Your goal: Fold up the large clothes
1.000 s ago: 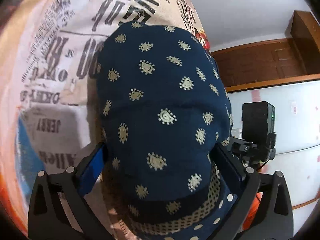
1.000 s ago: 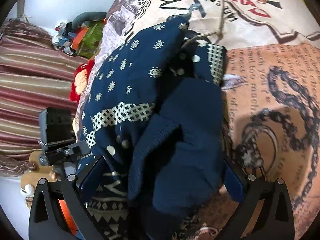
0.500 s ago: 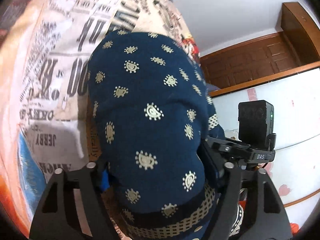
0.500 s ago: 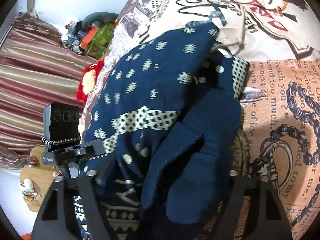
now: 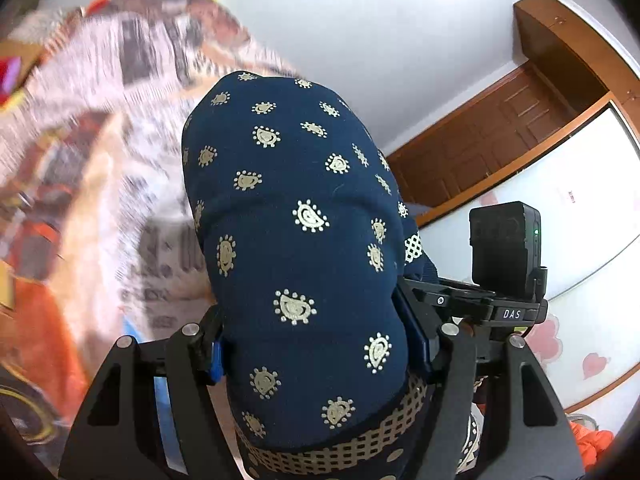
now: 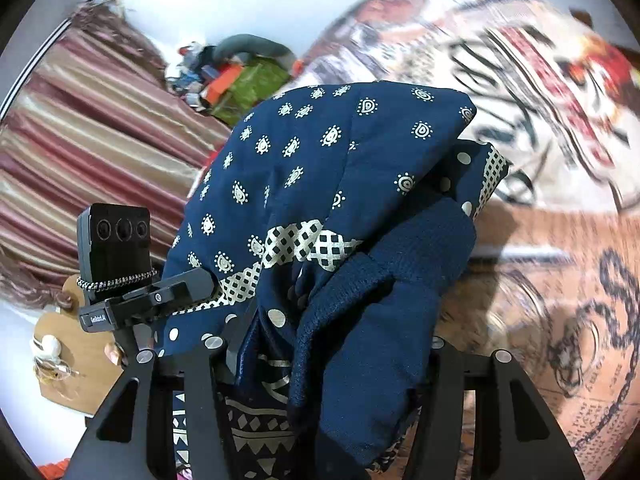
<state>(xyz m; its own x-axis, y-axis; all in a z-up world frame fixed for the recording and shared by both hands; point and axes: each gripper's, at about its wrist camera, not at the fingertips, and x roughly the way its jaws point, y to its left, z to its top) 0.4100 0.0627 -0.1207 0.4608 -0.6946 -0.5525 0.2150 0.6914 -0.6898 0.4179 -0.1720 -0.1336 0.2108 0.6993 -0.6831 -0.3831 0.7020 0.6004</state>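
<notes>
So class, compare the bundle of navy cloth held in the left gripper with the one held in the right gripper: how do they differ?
The left gripper clamps a smooth, rounded bundle showing mostly paisley print. The right gripper clamps a messier bundle: paisley, a lattice band, plus a plain ribbed knit cuff hanging in front. Both are navy with pale gold print.

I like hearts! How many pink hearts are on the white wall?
2 that I can see: a big pale heart beside the left gripper, and a smaller heart to its right. More may be hidden.

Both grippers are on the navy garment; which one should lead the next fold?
Probably right. The right gripper pinches the garment at its ribbed cuff, a defined edge; the left gripper clamps a bulky bunch.
</notes>
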